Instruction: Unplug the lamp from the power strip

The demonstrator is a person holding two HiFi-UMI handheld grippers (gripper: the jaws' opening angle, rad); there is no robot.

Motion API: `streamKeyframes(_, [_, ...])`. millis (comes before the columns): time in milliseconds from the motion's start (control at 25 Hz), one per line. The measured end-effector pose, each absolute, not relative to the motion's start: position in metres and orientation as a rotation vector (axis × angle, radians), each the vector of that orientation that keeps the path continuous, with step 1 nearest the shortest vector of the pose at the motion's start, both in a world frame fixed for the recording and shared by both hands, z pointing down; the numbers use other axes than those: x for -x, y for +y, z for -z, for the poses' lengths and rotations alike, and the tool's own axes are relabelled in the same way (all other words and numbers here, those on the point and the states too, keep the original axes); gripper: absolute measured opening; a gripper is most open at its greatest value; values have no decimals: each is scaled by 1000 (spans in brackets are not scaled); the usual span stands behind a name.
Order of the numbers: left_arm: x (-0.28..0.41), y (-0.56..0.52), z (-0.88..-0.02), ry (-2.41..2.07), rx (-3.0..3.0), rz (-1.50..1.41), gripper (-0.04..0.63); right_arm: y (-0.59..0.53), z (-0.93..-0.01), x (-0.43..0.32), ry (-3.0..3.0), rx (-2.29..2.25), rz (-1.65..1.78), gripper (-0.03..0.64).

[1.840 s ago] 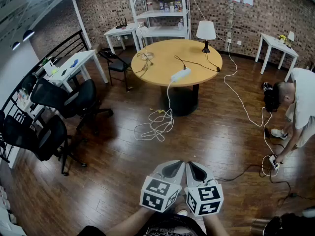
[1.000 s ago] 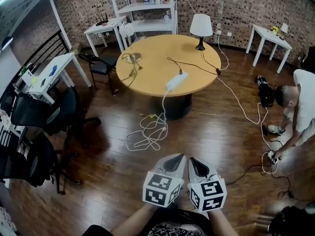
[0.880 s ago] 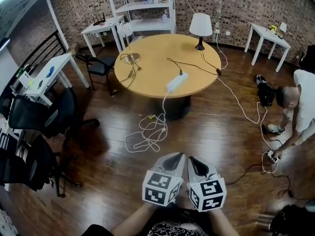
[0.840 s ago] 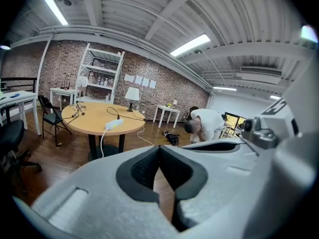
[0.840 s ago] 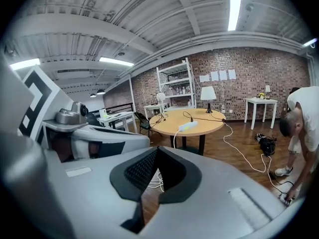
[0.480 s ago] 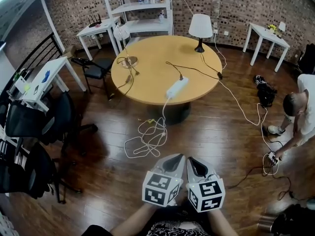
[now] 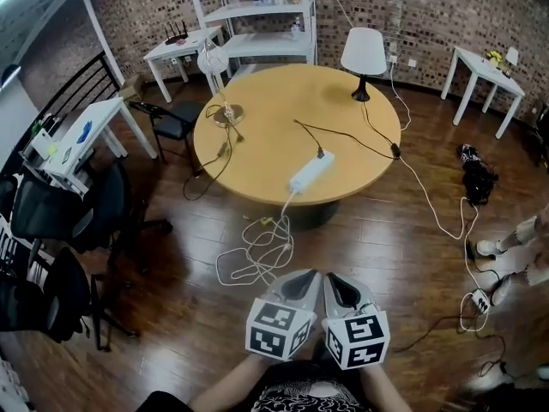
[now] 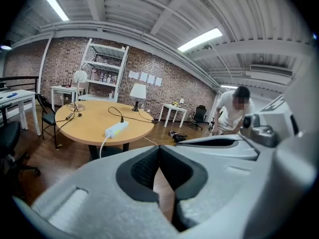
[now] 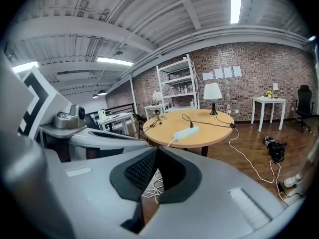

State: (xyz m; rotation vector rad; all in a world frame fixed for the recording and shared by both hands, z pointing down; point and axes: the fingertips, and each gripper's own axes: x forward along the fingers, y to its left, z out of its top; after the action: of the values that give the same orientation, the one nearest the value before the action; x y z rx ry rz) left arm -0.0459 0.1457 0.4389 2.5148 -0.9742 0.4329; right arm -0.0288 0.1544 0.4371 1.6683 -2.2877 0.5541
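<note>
Four fingers (image 7: 290,296) far from power strip (image 7: 310,172)

The head view's right edge cuts off the person (image 7: 525,228).

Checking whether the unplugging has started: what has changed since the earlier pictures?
The wearer has walked nearer the round table, which looks larger. The person in white, crouched before, now shows only legs at the right edge. Unchanged: left hand-held gripper and right hand-held gripper shut, empty, side by side; lamp plugged into the power strip.
</note>
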Motion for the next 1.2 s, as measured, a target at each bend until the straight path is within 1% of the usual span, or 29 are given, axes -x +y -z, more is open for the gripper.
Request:
streamKeyframes(320, [-15,73,-436,-1061,-2462,-443,5,82,-432,-29,-2341,-1556,-550,-2])
streamKeyframes(560, [-48,31,-442,-1147,-2408,-470,5,42,-432,-67,-2392,-1472,-539,-2])
streamKeyframes(720, [-55,10,-447,-1190,-2369,-473,5,20,-438,-78,-2409,-1426,-552,-2])
streamKeyframes(1200, [-58,-67,-474,-1254,-2284,-472,5,-58,-461,-81,-2430,-1307,-565,-2])
